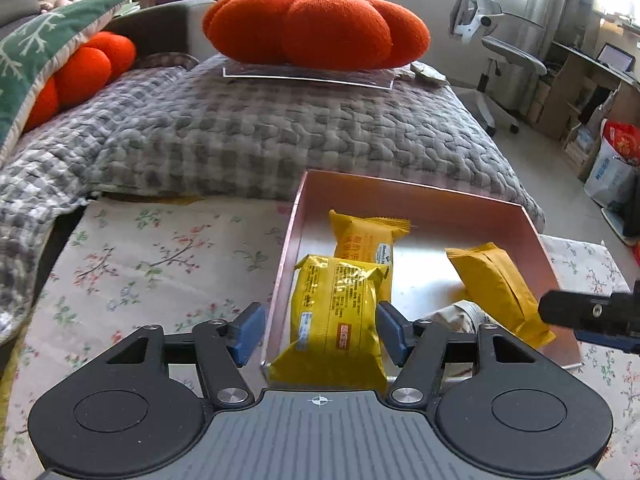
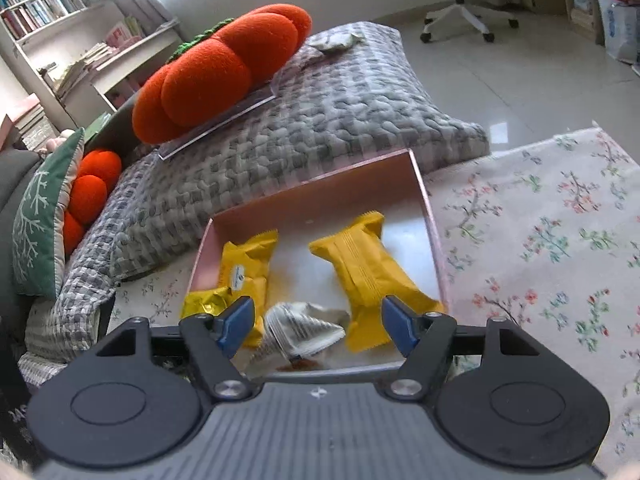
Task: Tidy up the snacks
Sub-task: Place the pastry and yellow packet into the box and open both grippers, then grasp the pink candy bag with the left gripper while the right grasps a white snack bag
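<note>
A pink open box (image 1: pixel 420 194) (image 2: pixel 320 184) lies on a floral cloth. It holds yellow snack packs: one at the back left (image 1: pixel 366 238) (image 2: pixel 248 260), one at the right (image 1: pixel 496 290) (image 2: pixel 368 272), and a white crumpled wrapper (image 1: pixel 460 314) (image 2: pixel 300 328). A shiny yellow pack (image 1: pixel 334 316) (image 2: pixel 204 304) lies over the box's near left edge, between the open fingers of my left gripper (image 1: pixel 320 328); its left pad stands clear of it. My right gripper (image 2: pixel 318 326) is open and empty over the box's near edge; its finger (image 1: pixel 580 310) shows at the right of the left wrist view.
A grey checked quilt (image 1: pixel 260 128) (image 2: pixel 320 120) lies behind the box with an orange pumpkin cushion (image 1: pixel 316 28) (image 2: pixel 224 68) on a clear sheet. A green pillow (image 1: pixel 36 60) is at left. An office chair (image 1: pixel 500 60) and bags (image 1: pixel 612 168) stand at right.
</note>
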